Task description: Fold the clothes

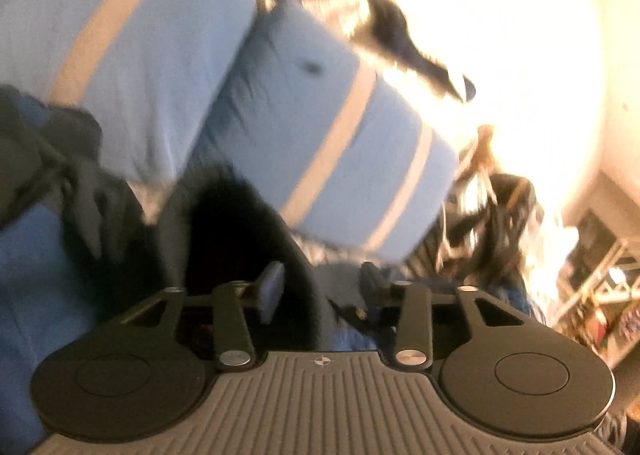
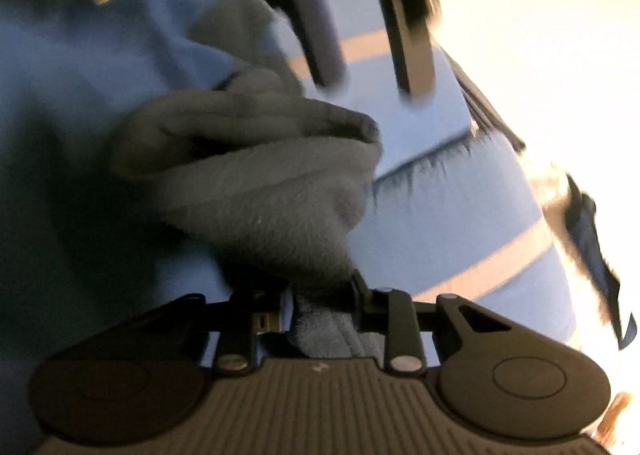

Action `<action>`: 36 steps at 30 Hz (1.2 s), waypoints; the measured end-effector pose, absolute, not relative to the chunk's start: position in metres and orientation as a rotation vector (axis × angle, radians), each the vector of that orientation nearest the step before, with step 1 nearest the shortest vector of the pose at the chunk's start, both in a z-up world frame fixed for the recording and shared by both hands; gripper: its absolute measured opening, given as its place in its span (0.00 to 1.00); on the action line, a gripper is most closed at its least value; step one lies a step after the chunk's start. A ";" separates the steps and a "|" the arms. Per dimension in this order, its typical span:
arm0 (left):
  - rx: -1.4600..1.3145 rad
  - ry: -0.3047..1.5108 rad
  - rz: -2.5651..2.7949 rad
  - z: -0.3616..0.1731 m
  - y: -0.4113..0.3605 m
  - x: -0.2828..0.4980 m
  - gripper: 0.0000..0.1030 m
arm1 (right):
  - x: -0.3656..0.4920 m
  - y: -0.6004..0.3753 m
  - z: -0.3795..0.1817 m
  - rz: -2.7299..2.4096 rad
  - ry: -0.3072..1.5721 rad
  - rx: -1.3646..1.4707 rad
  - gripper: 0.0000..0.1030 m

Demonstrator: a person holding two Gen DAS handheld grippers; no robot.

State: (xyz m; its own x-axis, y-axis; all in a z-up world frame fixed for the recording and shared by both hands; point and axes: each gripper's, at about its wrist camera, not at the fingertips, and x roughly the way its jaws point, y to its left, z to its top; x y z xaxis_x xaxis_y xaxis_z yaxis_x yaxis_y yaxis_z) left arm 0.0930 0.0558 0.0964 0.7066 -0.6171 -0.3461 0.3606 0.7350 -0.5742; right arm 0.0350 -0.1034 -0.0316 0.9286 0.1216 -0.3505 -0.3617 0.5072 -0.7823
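A grey fleece garment (image 2: 256, 183) is bunched up in front of my right gripper (image 2: 316, 307), which is shut on a fold of it. In the left wrist view a dark garment (image 1: 240, 223) hangs in front of and between the fingers of my left gripper (image 1: 322, 287). The right wrist view shows that same left gripper (image 2: 372, 83) from outside, its two fingers apart with only bedding showing in the gap. Both views are blurred by motion.
Light blue bedding with pale stripes (image 1: 340, 115) (image 2: 460, 223) lies behind the garments. A person's blue top (image 2: 60, 95) fills the left side. A dark cloth (image 1: 392, 27) hangs against a bright window. Shelving (image 1: 600, 295) stands at the right.
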 end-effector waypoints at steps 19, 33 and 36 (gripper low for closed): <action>0.345 0.584 -0.143 0.059 0.054 0.124 0.60 | 0.085 -0.194 0.033 0.283 0.586 -0.174 0.23; 0.952 0.354 -0.299 0.018 -0.016 0.114 0.64 | 0.090 -0.190 0.037 0.308 0.622 -0.228 0.23; 0.946 0.341 -0.337 0.023 -0.012 0.121 0.64 | 0.088 -0.187 0.032 0.327 0.634 -0.289 0.22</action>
